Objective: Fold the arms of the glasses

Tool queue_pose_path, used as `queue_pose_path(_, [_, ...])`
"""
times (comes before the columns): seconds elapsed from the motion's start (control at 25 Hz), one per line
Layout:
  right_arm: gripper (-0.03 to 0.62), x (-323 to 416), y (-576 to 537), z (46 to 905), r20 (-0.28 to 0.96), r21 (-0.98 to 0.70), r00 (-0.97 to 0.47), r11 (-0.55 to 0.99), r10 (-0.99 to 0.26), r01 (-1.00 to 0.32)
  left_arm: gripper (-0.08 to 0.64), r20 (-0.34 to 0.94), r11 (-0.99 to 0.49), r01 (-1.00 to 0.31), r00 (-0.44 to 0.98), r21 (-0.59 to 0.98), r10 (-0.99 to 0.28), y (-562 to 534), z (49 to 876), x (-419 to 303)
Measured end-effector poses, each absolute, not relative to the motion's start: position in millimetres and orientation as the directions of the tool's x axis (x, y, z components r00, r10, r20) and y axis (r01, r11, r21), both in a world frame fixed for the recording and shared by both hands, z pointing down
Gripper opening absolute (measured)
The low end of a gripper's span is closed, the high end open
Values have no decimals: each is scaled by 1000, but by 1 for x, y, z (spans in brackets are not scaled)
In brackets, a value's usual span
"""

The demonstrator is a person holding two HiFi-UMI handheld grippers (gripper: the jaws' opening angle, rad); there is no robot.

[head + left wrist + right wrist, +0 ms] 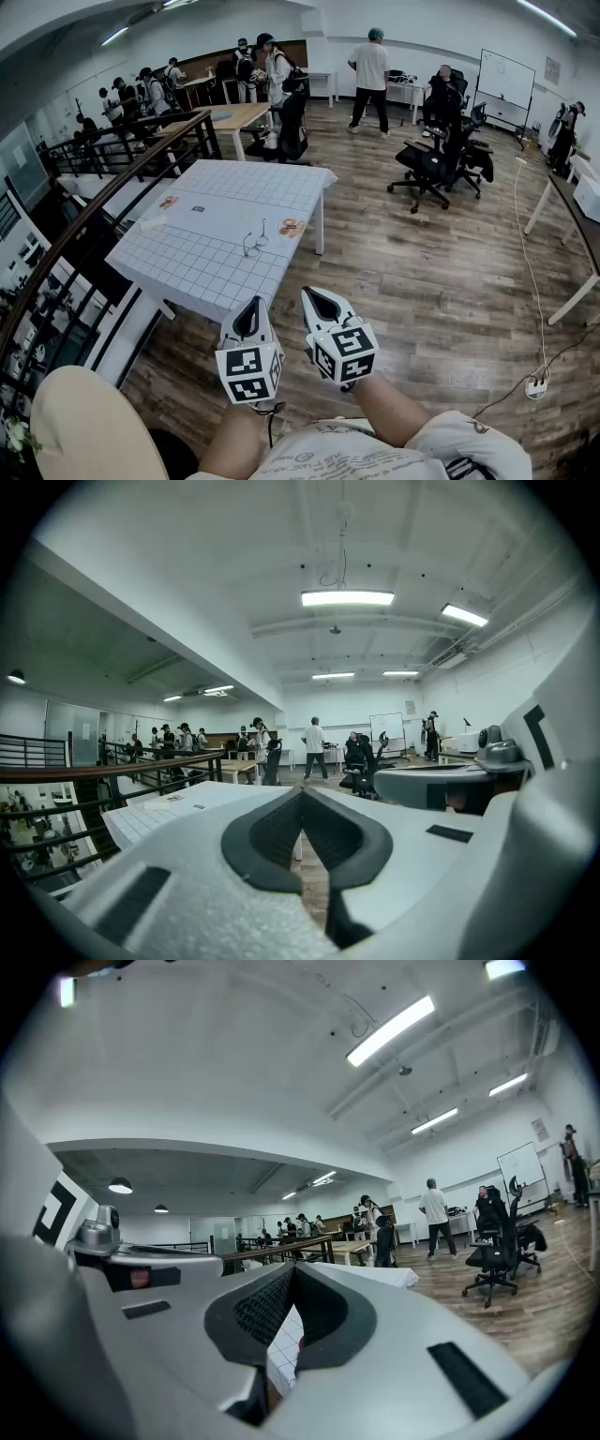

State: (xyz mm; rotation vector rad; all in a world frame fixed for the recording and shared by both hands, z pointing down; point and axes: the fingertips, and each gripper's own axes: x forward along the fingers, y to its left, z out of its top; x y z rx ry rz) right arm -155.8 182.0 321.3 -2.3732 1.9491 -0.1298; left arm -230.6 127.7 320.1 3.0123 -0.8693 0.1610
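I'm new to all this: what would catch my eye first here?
Nearest the camera, the left hand-held gripper and right hand-held gripper, held side by side, are shut and empty. Ahead, glasses lie on the white gridded table.

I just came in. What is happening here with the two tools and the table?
A person holds a two-jaw gripper in each hand, in front of a white gridded table. The left gripper and the right gripper are both shut and empty, close to the table's near corner. The glasses lie on the table, untouched, one arm seemingly sticking out. Folding has not begun.
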Motion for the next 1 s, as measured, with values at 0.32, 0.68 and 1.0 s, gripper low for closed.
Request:
queue_pose_path(0.32, [12,-147,177,319,13,-123,190,-190,-982,-974,11,101,-838,-545,833,-31,-545,123,317,-224])
queue_pose_path(0.68, [14,-116,189,320,-28,-147,166,-160,-986,-976,12,116,-825,-563,818,-41,-564,134,325,-193])
queue_pose_path(1.0, [14,-94,205,328,-21,-145,125,-121,-992,-982,12,127,-814,-580,805,-42,-580,154,336,-168])
